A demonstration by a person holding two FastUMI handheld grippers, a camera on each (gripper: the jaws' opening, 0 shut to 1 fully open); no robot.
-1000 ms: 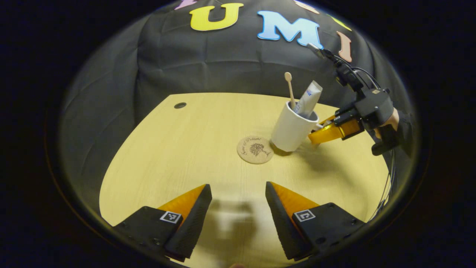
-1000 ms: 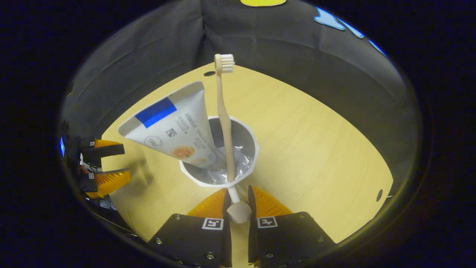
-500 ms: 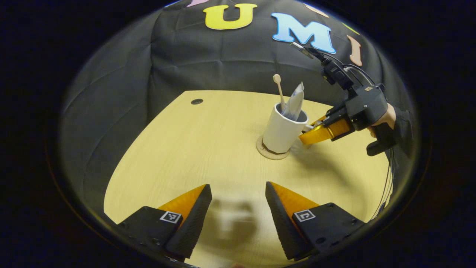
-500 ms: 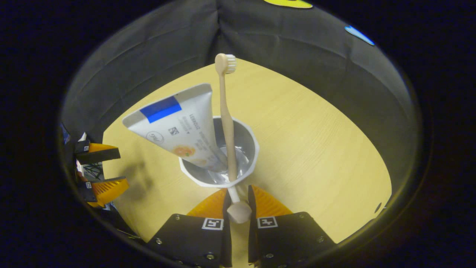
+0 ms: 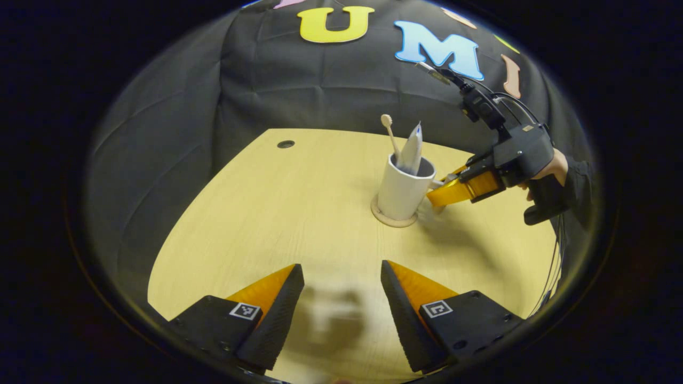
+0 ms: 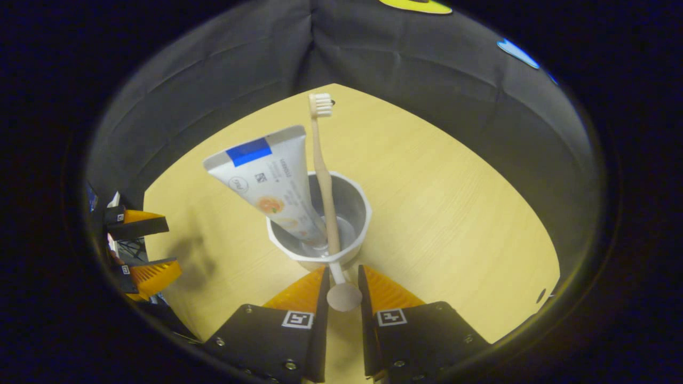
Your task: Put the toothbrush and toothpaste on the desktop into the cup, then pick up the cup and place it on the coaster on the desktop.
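Evidently the cup (image 5: 404,188) stood on the coaster (image 5: 394,218) toward the far right of the desk (image 5: 299,213), the coaster's rim showing as a thin ring around its base, so the placement looked done or very nearly so. Toothbrush (image 6: 323,170) and toothpaste (image 6: 272,186) both sat inside the cup; bristles up, tube leaning left against the rim with its crimped end high, each propped by the cup wall because both are taller than the cup. Right hand-held gripper (image 6: 343,290) reached in from the right; in the right gripper view its fingers lay close on either side of the cup's handle (image 6: 343,295), the round handle end sitting between them. Whether they pressed on it or had just eased off, I could not tell. A grip at the handle made sense: it kept the fingers out of the cup mouth and clear of the leaning tube. A hand (image 5: 549,168) held that tool at the right edge. Left hand-held gripper (image 5: 337,312) hovered over the near desk, fingers spread wide with nothing between them, well apart from the cup; judged idle, kept back out of the way. Remaining step, as I read it: release the handle and withdraw without tipping the top-heavy cup.
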